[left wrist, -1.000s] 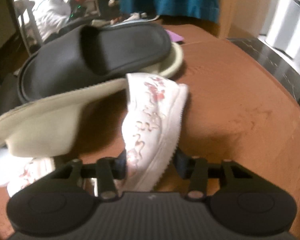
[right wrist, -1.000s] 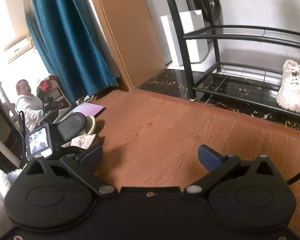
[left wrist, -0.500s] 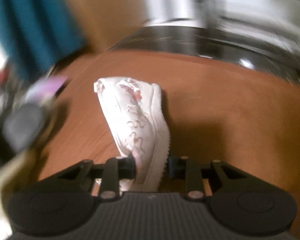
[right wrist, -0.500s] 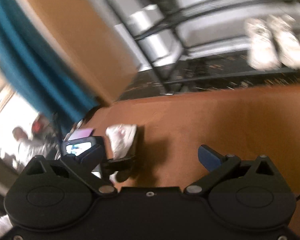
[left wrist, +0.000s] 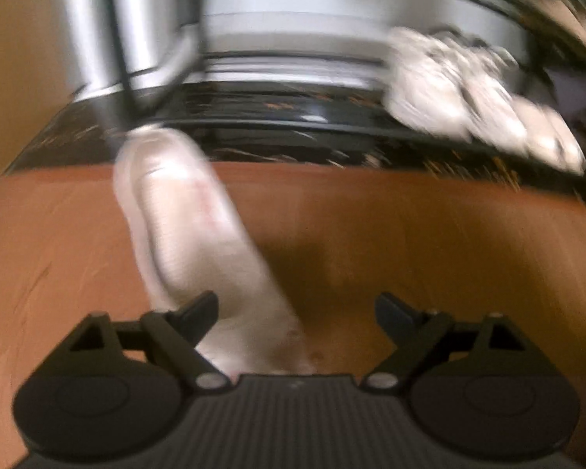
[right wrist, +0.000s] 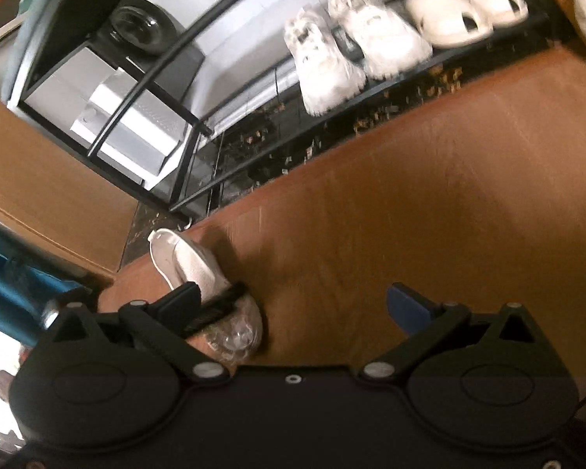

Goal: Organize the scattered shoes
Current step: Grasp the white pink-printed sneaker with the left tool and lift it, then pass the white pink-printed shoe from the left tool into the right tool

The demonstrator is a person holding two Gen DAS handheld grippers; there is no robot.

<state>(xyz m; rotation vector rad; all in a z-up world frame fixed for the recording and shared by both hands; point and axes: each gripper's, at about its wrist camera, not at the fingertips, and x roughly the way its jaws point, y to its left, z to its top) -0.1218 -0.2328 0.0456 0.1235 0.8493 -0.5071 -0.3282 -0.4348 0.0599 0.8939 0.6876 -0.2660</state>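
The left gripper [left wrist: 296,308] is opening, releasing the soft white canvas shoe [left wrist: 187,226] lying between its jaws. The right gripper [right wrist: 293,305] stands wide and empty. The shoe looks light; its heel rim seems best to grip.

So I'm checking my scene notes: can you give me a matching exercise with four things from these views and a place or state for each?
Things:
1. white slipper
2. white sneakers
3. cream slides
4. right tool

Places or states:
A. on the rack's bottom shelf, at the right end of the row
B. open, nothing between its fingers
C. on the brown floor, in front of the left tool, whose jaws are opening
D. on the rack's bottom shelf, left of the cream pair

Pairs: 1-C, 2-D, 3-A, 4-B
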